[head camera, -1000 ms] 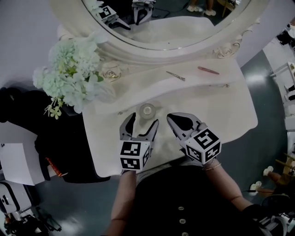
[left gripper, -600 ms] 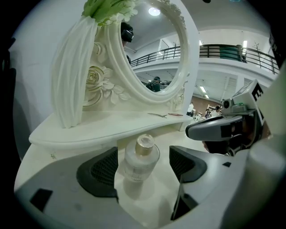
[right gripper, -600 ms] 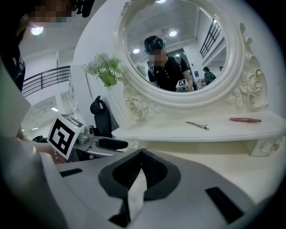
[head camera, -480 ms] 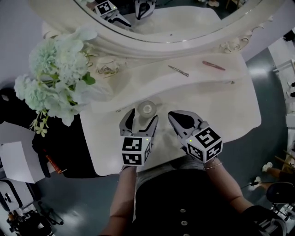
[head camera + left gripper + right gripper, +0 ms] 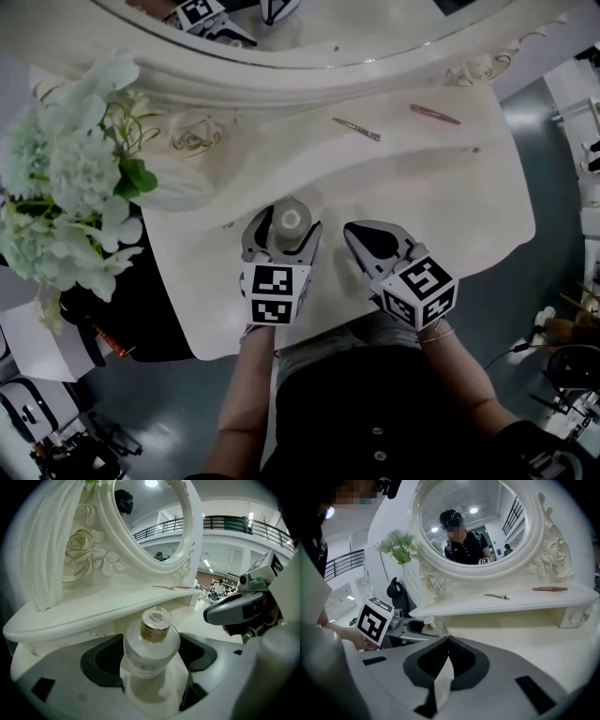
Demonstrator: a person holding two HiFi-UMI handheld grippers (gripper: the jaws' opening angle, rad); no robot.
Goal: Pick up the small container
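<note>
Small container [image 5: 290, 219], a frosted bottle with a gold neck and clear stopper, stands upright on the white vanity top [image 5: 450, 216] just in front of the raised shelf, right between the jaws of your left gripper [image 5: 287, 225]. Those jaws are spread, one dark pad on each side of the bottle body, close in; I can't tell whether either pad touches it. Your right gripper [image 5: 356, 234] is just beside the left one over the tabletop, jaws pressed together on nothing, and a metal clip [image 5: 357, 129] and a pink stick [image 5: 434, 114] lie on the shelf, well apart from both.
</note>
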